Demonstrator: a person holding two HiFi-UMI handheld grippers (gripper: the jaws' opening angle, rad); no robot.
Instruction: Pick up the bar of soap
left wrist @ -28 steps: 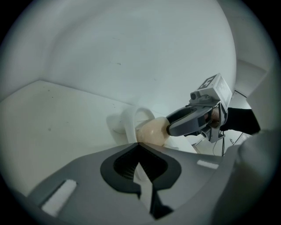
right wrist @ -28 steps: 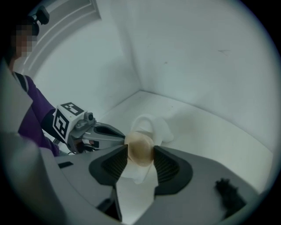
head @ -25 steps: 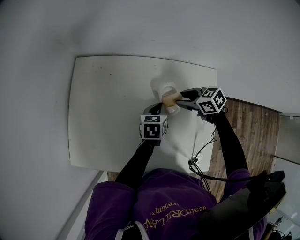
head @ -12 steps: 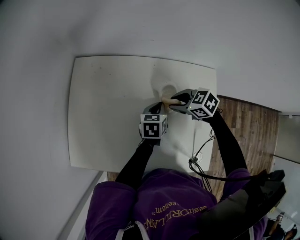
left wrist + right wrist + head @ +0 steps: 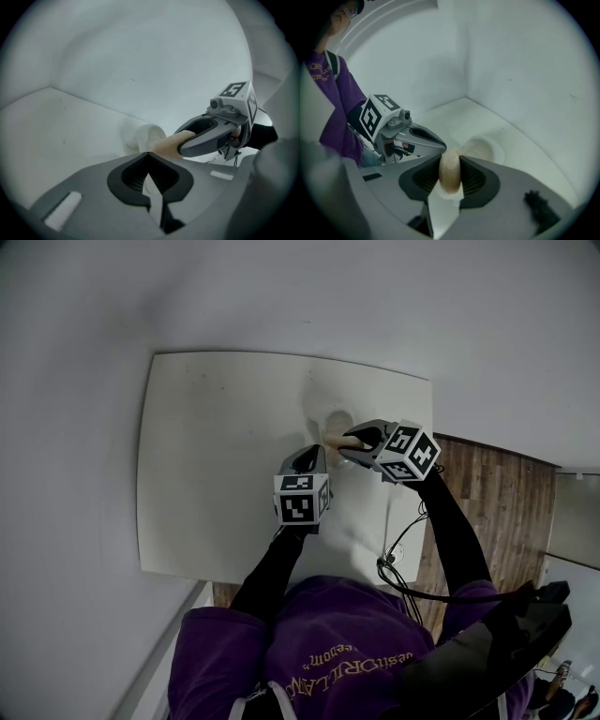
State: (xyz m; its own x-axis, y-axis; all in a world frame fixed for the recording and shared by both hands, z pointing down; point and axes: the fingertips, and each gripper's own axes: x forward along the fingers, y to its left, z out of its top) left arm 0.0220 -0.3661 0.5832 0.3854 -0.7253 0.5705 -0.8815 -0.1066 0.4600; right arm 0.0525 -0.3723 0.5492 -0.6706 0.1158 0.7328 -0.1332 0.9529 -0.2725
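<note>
Beige and oval, the bar of soap point(image 5: 450, 176) stands on edge between the pads of the right gripper point(image 5: 450, 158), whose jaws are closing against both its faces. It is just beside a white soap dish point(image 5: 482, 149) on the white table point(image 5: 206, 474). The left gripper point(image 5: 149, 153) hovers close by, its jaws pressed together on nothing. The grasp looks all but made; the lift appears still to come, and whether the bar has cleared the table cannot be told.
</note>
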